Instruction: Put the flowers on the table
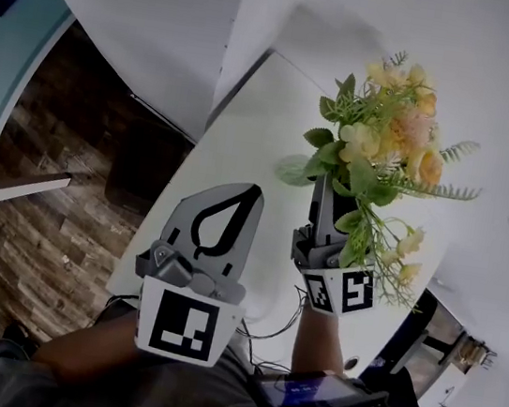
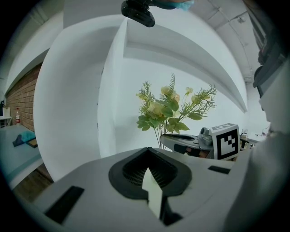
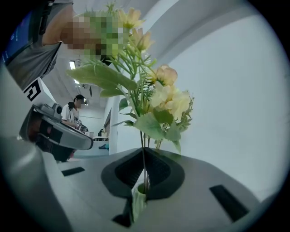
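A bunch of artificial flowers [image 1: 386, 146] with yellow and peach blooms and green leaves stands upright over the white table [image 1: 245, 140]. My right gripper [image 1: 324, 191] is shut on its thin green stems [image 3: 143, 167], which run up between the dark pads; the blooms [image 3: 165, 97] spread just above. The left gripper [image 1: 254, 190] hovers to the left of it over the table's near edge, its tips together with nothing between them. From the left gripper view, the flowers [image 2: 165, 108] rise above the right gripper's marker cube [image 2: 225, 141], ahead and to the right.
White walls and a curved white partition [image 1: 148, 30] close in behind the table. Dark wood flooring [image 1: 44, 214] lies left of the table, with a pale blue surface [image 1: 2, 56] beyond. Cables [image 1: 277, 321] hang at the table's near edge. A person [image 3: 74, 113] stands far back.
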Motion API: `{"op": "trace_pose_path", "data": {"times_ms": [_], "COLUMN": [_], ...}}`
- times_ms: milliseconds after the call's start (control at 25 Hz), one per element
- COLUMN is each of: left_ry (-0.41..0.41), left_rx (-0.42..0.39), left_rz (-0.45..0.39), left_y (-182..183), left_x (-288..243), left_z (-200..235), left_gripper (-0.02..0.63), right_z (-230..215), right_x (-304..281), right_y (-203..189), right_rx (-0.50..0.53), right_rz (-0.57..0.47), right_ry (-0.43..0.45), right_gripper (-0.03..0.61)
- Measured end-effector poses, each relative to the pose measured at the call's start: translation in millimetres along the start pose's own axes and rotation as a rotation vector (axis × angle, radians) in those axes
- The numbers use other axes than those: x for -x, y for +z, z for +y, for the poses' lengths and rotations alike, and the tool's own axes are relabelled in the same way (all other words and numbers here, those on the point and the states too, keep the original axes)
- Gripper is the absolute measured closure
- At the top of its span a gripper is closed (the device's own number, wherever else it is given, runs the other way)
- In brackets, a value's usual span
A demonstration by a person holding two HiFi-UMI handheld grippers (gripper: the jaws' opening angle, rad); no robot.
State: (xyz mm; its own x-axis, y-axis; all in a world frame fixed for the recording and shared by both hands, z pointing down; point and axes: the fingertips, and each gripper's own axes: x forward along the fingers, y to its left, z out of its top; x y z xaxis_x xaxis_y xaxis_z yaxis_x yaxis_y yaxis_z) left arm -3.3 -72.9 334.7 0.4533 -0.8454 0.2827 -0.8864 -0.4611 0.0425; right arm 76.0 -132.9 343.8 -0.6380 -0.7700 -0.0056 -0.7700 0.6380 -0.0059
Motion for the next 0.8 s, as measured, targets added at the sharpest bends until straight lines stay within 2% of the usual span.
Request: {"op": "trace_pose_path", "data": {"times_ms": [360,600,800], "left_ry": [-0.012,-0.024,-0.022], "left_rx": [-0.013,-0.033,-0.035], "left_rz": [-0.003,-0.01,0.004], "left_y": [2.9,8.8,13.5], "left_x": [-7.1,-7.6,-8.2], "left_z": [-6.4,-7.0,-9.5], "left_gripper": [0.606,0.606,0.606], "right_z": [-4.3,-4.5,-2.8], "right_x": [1.8,-1.1,-2.6], "right_y": [-21.0,-28.6,-24.5], "right_rx": [0.065,0.025,0.031], "right_rz": [0.115,0.165,0.218], "right_ry": [-0.042,-0.055,-0.017], "right_gripper": [0.572,0.571,0.559]}}
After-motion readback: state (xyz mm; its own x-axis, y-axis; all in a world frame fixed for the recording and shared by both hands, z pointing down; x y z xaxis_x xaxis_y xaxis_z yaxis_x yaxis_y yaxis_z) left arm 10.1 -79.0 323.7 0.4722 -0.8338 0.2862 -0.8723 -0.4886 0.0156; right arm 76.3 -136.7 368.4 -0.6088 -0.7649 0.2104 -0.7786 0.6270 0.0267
